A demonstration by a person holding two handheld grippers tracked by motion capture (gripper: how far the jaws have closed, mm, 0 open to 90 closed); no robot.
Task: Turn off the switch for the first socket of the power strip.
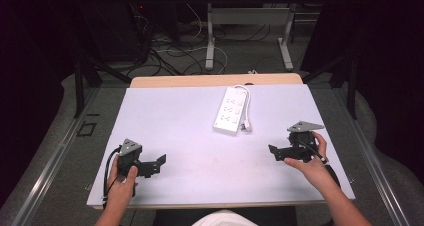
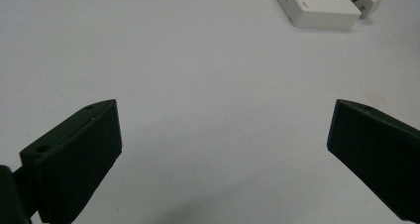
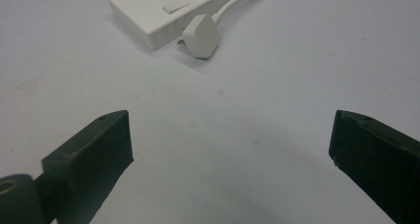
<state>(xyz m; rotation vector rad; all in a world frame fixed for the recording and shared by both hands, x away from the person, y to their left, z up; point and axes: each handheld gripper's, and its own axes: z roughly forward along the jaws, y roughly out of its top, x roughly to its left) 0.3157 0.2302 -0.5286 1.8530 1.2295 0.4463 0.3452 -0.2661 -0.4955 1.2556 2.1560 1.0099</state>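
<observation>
A: What is on the left side of the scene?

B: Seen from the high view, a person's left hand [image 1: 121, 178] holds the left hand-held gripper [image 1: 158, 165] low over the pale tabletop [image 1: 165, 121], near its front left corner. A black cable loops from it beside the hand. Its two black jaws point toward the middle of the tabletop and stand spread wide apart, with bare surface between them and nothing pinched. The left gripper view shows the same wide gap.

A: And in the middle?

B: A white power strip [image 1: 229, 111] lies flat on the tabletop, toward the far edge and a little right of centre, with its long side running away from the person. Its white cord [image 1: 245, 97] curves along the strip's right side and ends in a white plug [image 1: 245, 126] that lies on the tabletop just beside the strip's near end. None of the sockets I can see has anything plugged in. The strip sits well apart from both grippers.

A: Any containers?

B: The power strip and its cord are the only loose things on the tabletop.

A: What is on the right?

B: The person's right hand [image 1: 310, 161] holds the right hand-held gripper [image 1: 273, 152] near the right edge, a grey three-cornered plate on top. Its jaws point left toward the centre and are spread wide, holding nothing. In the right gripper view the plug lies ahead of the open jaws, beyond them.
</observation>
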